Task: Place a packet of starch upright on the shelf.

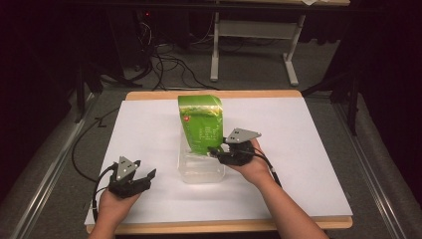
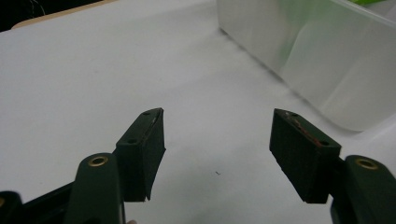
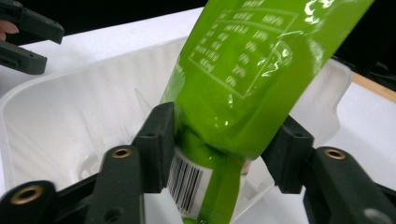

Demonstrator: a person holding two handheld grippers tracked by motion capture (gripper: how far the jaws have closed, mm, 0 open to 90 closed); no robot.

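Note:
A green pouch [image 1: 200,122] with white print stands tilted in a clear plastic container [image 1: 199,175] at the middle of the table, its top leaning on the far rim. My right gripper [image 1: 214,151] reaches in from the right at the container's rim. In the right gripper view its jaws [image 3: 224,120] stand apart on either side of the pouch [image 3: 243,70] near its lower end, by a barcode label, with no squeeze showing. My left gripper [image 1: 143,170] rests open on the white sheet left of the container, nothing between its jaws [image 2: 217,135].
A white sheet [image 1: 308,149] covers the wooden table [image 1: 219,226]. The container's wall [image 2: 327,70] lies up and to the right of the left jaws. Beyond the table, cables [image 1: 169,64] and a desk frame [image 1: 254,45] stand on the floor.

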